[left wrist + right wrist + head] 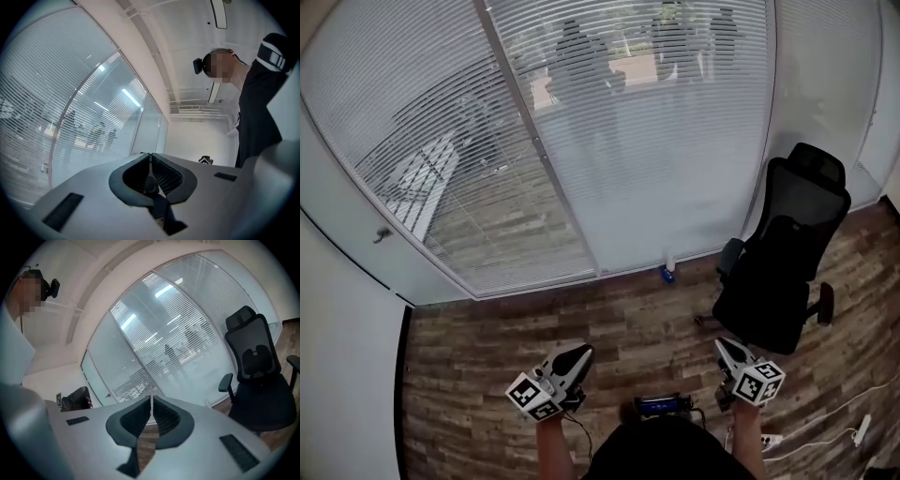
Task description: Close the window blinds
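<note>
White slatted blinds (675,150) hang behind a glass wall across the far side of the room; through their slats I see dim figures of people. They also show in the left gripper view as blinds (51,103) and in the right gripper view as blinds (187,329). My left gripper (579,354) is held low near my body, over the wooden floor, well short of the glass. Its jaws are shut with nothing between them, as the left gripper (150,157) shows up close. My right gripper (724,345) is held low too, and the right gripper (151,398) has its tips together and empty.
A black office chair (787,253) stands at the right, close to the glass. A metal upright (534,141) splits the glass panels, and a small handle (382,234) sits on the left panel. A blue object (667,274) lies at the wall's foot. A power strip (862,429) lies at the lower right.
</note>
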{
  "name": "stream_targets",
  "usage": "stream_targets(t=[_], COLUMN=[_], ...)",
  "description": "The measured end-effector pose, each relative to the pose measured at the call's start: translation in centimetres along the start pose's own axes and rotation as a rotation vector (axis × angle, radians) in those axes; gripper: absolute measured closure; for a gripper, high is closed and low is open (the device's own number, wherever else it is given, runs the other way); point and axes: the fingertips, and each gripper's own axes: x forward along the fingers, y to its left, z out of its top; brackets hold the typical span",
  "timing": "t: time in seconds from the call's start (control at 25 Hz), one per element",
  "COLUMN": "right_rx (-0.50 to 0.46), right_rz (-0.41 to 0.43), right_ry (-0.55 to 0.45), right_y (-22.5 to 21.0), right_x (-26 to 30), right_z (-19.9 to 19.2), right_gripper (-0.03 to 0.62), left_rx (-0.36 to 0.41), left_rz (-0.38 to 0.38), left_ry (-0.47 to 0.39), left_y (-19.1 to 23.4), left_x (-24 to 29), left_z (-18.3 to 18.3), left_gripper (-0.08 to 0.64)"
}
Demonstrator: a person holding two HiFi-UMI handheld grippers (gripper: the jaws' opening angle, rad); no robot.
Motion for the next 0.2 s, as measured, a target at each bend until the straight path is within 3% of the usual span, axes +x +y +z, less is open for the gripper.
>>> stream_targets(t=[0.2], right_rx=[0.003], right_rz=[0.01], right_ry=[-0.003], right_y=[-0.33], right_x=[-1.08], right_z=[-0.03], right_gripper=[0.568], left_rx=[0.004], left_rz=[0.008], left_ry=[0.027], left_y=[-1.06], left_x=[1.05], left_z=[-0.56], left_gripper=[0.534])
